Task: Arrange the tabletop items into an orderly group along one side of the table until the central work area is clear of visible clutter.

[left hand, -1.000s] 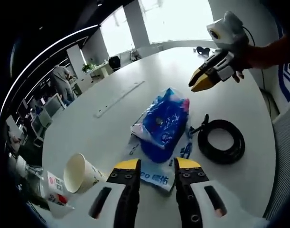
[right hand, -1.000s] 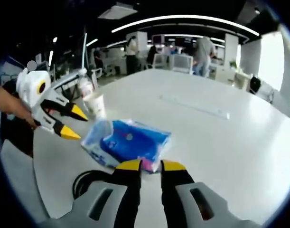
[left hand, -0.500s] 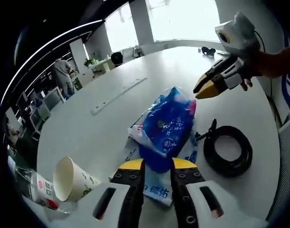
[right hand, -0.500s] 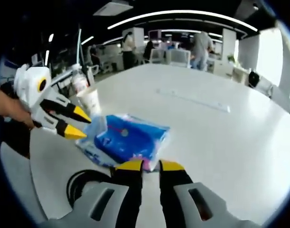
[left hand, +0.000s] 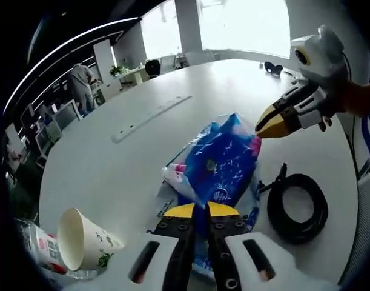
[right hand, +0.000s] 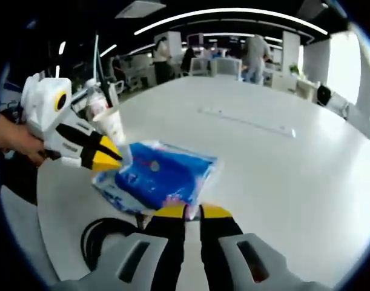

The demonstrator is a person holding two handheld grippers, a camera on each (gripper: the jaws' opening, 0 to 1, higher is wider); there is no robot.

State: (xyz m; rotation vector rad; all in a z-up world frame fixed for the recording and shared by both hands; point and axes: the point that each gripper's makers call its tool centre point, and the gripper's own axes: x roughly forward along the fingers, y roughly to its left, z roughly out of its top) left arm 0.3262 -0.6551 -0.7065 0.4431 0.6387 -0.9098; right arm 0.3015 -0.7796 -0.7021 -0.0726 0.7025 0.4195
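Pinching together at 6 o'clock in the left gripper view, the left gripper [left hand: 200,210] has its yellow-tipped fingers [left hand: 181,211] nearly shut on the near edge of the blue plastic packet [left hand: 222,162]; the tips press into the wrapper, with only a thin dark slit between them. In the right gripper view the same gripper comes in from 9 o'clock, held by a hand [right hand: 12,140], its tips together at the packet's far corner.

The right gripper [right hand: 186,211] rises from 6 o'clock in its own view, its fingers [right hand: 168,211] close together with a narrow gap, their tips at the packet's [right hand: 157,179] pink-printed edge. Whether they actually clamp the wrapper cannot be told. In the left gripper view it reaches in from 2 o'clock, tips drawn together just beside the packet's upper corner, a hand [left hand: 360,97] behind it cut off by the frame.

The packet lies on the white bench [left hand: 112,163], toward 5 o'clock of its middle. A black coiled cable [left hand: 297,206] lies just beside the packet at 4 o'clock. A paper cup [left hand: 79,241] lies tipped on its side at 8 o'clock, with a plastic bottle [left hand: 39,248] beneath it, partly cut off and hard to make out. A long pale strip [left hand: 149,110] lies well apart at 11 o'clock.
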